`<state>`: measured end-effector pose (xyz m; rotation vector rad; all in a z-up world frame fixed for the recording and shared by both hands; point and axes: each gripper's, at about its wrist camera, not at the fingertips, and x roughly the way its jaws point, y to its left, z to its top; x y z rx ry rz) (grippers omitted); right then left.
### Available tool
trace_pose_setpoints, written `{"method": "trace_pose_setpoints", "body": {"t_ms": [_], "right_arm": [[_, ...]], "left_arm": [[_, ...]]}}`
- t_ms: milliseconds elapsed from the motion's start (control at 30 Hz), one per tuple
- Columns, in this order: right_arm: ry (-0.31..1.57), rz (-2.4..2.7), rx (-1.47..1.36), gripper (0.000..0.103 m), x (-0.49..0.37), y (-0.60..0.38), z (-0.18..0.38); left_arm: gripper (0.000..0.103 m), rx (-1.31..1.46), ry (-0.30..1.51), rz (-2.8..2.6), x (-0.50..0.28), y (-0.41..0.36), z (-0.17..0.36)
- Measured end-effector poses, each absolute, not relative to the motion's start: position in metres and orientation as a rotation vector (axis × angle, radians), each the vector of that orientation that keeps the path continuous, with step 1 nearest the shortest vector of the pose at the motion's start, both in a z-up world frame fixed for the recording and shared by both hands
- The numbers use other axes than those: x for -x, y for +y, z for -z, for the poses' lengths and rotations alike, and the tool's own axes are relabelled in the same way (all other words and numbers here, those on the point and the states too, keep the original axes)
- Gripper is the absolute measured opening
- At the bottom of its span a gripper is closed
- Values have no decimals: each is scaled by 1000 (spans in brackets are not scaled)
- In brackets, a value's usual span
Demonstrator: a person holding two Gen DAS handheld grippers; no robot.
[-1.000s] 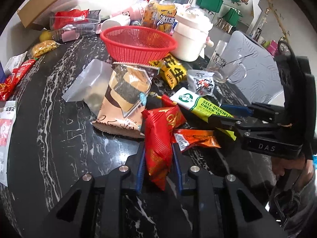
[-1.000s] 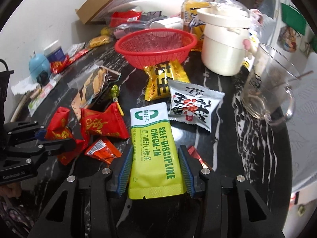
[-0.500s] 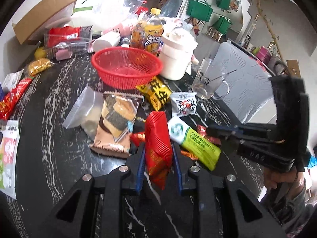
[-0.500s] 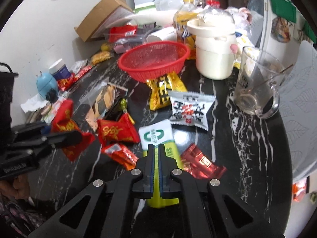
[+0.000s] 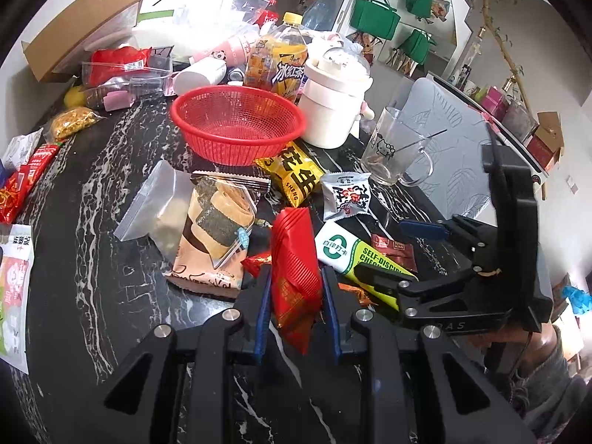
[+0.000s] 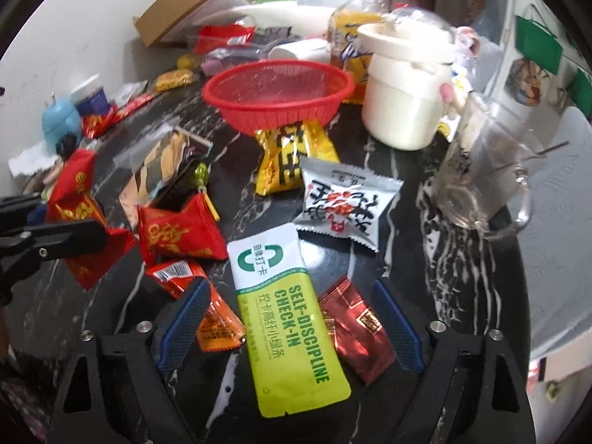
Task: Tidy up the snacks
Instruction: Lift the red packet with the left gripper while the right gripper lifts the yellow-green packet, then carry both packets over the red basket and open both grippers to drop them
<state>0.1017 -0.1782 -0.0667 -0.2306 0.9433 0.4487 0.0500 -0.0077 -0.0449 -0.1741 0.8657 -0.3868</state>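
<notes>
— So, where are they in the sorting?
— Left gripper [image 5: 296,296] clamps a red crinkled snack packet [image 5: 294,277]; right gripper [image 6: 290,327], jaws opening, straddles the flat green-and-white sachet [image 6: 285,318], untouched.
— Next?
— Probably the red mesh basket [image 5: 236,125]: empty, clear above, though cream pot [image 5: 333,103] crowds its rim.

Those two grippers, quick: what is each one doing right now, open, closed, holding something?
Left gripper: shut on the red snack packet.
Right gripper: jaws opening, green-and-white sachet lying between them, not gripped.
</notes>
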Motion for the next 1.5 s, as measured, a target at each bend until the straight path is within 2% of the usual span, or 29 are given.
{"method": "trace_pose_setpoints", "body": {"t_ms": [67,133,333,433,567,900,1500], "right_arm": [[973,-465,240,70,-106,-177,73],[1001,-476,253,64,-108,-175,79],[988,-499,330,63,-103,-164,85],[979,-517,305,48,-103,-164,85],[966,-503,313,41,-100,-164,83],[932,-507,214,41,-92,-175,58],[746,-494,162,41,-113,-168,-23]], "left_arm": [[24,169,868,382,-50,-8,46],[24,168,872,379,-50,-9,47],[25,172,886,370,-51,-8,50],[25,174,890,366,-52,-8,51],[24,175,890,362,-52,-7,51],[24,179,860,378,-50,-6,39],[24,142,700,375,-84,-5,-15]]}}
